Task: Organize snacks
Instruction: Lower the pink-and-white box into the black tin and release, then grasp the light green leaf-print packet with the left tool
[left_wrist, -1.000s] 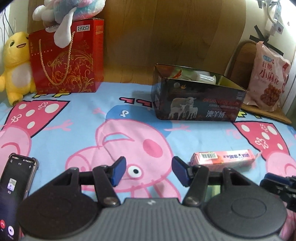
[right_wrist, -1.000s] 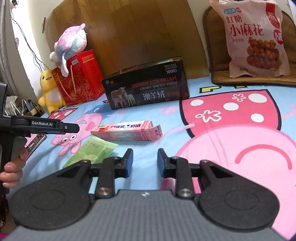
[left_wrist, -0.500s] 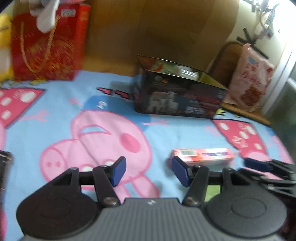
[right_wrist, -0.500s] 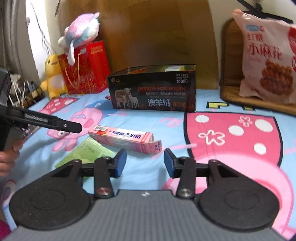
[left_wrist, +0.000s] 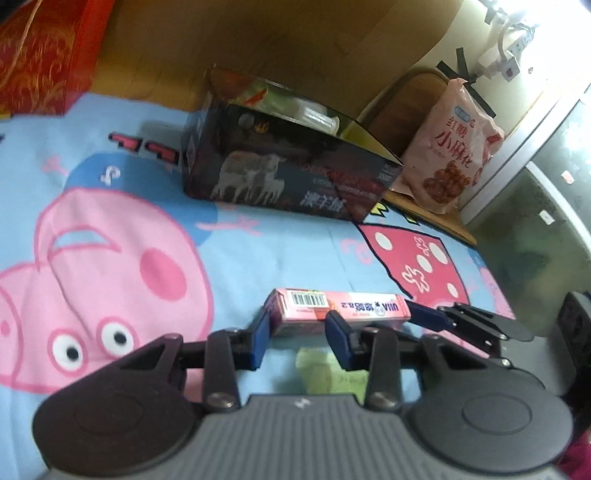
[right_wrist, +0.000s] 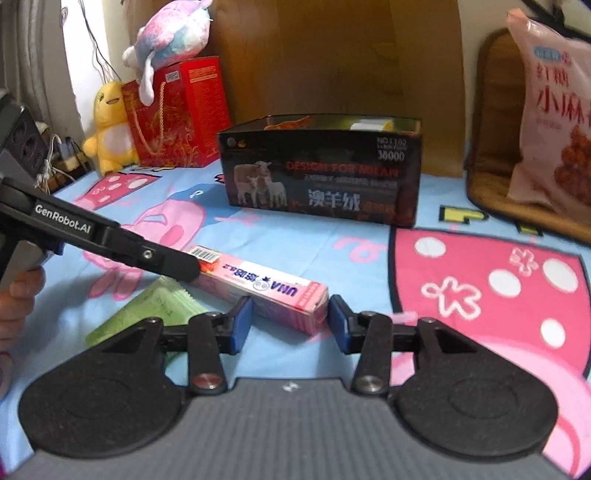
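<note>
A long pink snack box (left_wrist: 336, 310) (right_wrist: 258, 284) lies on the cartoon bedsheet (left_wrist: 110, 229). My left gripper (left_wrist: 295, 338) has its jaws closing, and the box's barcode end shows just beyond and between the fingertips; the pads do not press on it. From the right wrist view, the left gripper's finger (right_wrist: 166, 262) lies across that end. My right gripper (right_wrist: 290, 326) is open, with the box's other end between its fingers (right_wrist: 338, 325). In the left wrist view, the right gripper (left_wrist: 432, 317) sits at that end. A green packet (left_wrist: 332, 373) (right_wrist: 147, 314) lies near the pink box.
An open black carton (left_wrist: 295, 173) (right_wrist: 321, 173) with snacks inside stands behind. A pink snack bag (left_wrist: 450, 147) (right_wrist: 554, 122) leans at the back right. A red gift bag (right_wrist: 177, 114) and plush toys (right_wrist: 107, 129) stand back left. A hand (right_wrist: 18, 295) holds the left gripper.
The left gripper swung right and tipped down onto the pink box's barcode end, its jaws narrowing. The right gripper's jaws widened and came around the box's other end.
</note>
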